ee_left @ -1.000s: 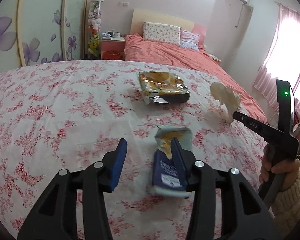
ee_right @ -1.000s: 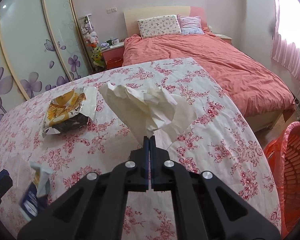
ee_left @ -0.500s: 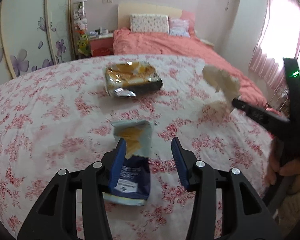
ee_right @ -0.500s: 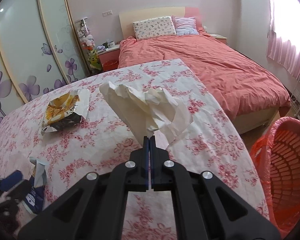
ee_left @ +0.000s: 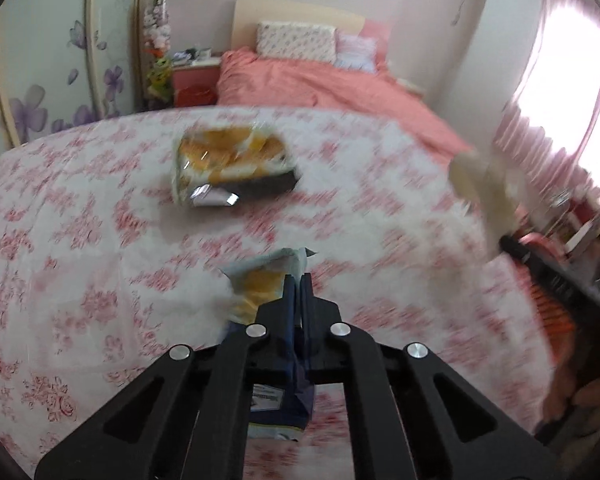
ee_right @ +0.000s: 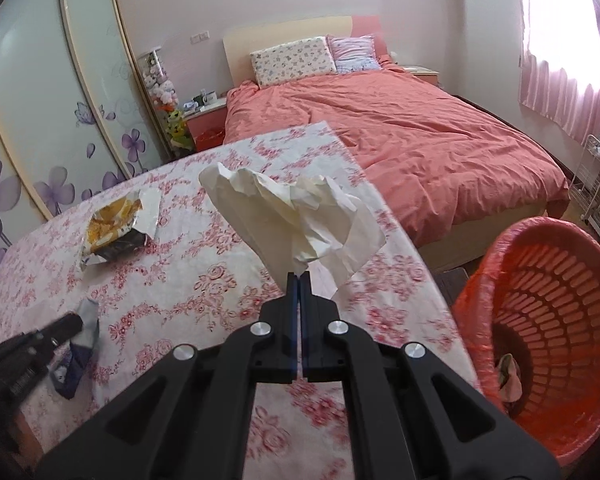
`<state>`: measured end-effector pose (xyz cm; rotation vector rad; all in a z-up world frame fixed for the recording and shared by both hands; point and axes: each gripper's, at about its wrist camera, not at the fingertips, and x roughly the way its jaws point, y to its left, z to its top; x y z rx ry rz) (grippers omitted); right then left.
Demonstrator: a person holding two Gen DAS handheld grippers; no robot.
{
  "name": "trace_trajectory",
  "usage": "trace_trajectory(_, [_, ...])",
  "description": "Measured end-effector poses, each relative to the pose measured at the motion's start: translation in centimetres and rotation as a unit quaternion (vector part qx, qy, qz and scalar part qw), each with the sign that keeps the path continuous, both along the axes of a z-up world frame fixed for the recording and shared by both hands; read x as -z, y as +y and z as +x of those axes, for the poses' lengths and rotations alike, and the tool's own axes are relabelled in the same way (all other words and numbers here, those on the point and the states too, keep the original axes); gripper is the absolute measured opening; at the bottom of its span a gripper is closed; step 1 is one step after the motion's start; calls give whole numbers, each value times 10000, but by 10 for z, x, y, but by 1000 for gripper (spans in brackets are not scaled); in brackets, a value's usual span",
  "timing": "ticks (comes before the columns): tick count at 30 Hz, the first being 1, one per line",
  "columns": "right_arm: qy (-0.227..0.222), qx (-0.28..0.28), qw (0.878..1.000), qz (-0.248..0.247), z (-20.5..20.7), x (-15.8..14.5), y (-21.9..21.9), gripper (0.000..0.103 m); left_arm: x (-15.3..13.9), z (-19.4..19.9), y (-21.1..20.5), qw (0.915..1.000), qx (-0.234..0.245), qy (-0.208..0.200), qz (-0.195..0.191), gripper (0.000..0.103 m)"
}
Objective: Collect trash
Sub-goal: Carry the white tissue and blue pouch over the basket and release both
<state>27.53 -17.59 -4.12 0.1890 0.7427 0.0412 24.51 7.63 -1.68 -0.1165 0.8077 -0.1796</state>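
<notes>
Your left gripper [ee_left: 298,280] is clamped on the blue snack wrapper [ee_left: 282,404], pads closed on its torn upper part. The wrapper's lower end looks close to the floral tablecloth [ee_left: 80,220]; through the blur you can't tell whether it touches. Your right gripper [ee_right: 299,280] is pinched shut on the crumpled tissue [ee_right: 296,216], which stands clear above the cloth.

Step in hand, as I read it: both pieces are gripped and need carrying to the red mesh bin [ee_right: 548,320]. The bin sits on the floor just past the table's right edge, mouth tilted toward you, with a scrap already at the bottom.

Next move: swing the right gripper over the rim before you release; tissue is light and may drift. Then bring the wrapper the same way, lifting first so it doesn't drag.

Farther out, the yellow-and-black snack bag [ee_left: 232,168] lies open on the cloth, well apart from both grippers and not yet collected.

Room: the table edge runs close by the bin, and the pink bed [ee_right: 420,140] is beyond. The path to the bin looks open.
</notes>
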Motion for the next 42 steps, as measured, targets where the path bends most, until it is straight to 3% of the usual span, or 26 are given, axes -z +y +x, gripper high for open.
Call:
trace_trajectory(10, [-385, 219, 9989, 157, -40, -37, -41, 2, -47, -9, -39, 9971, 381, -460, -466, 2])
trace_trajectory(19, [-679, 618, 9954, 259, -83, -61, -93, 2, -72, -21, -111, 9900, 1017, -739, -638, 2])
trace_trajectory(28, [-751, 1231, 9888, 380, -118, -60, -157, 2, -69, -26, -184, 9795, 1687, -714, -838, 2])
trace_trajectory(42, [-574, 1906, 9778, 660, -142, -19, -240, 2, -41, -33, -291, 9608, 2559, -381, -995, 2])
